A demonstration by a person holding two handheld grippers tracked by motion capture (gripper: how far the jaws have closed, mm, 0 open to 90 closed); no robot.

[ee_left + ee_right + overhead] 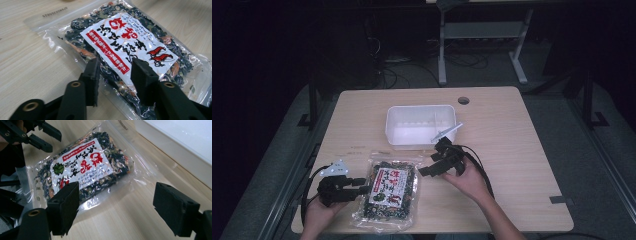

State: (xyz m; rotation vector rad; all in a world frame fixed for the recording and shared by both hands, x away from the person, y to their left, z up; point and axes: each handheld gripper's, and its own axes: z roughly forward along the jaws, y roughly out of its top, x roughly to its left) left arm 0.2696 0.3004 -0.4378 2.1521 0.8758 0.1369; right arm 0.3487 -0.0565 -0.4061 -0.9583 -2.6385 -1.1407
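- left gripper (pixel 113 75): jaws apart, over the near-left edge of the clear plastic bag of dark dried food with white-and-red label (pixel 391 189), flat on the wooden table (pixel 512 140).
- bag: likely light, crinkly, slippery; pinch a sealed edge.
- right gripper (pixel 117 207): jaws wide, empty.

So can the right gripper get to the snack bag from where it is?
Probably yes. The right gripper is open, pointed toward the snack bag, with bare table between them. The white tub sits behind it, not in the way. The left gripper is at the bag's other edge.
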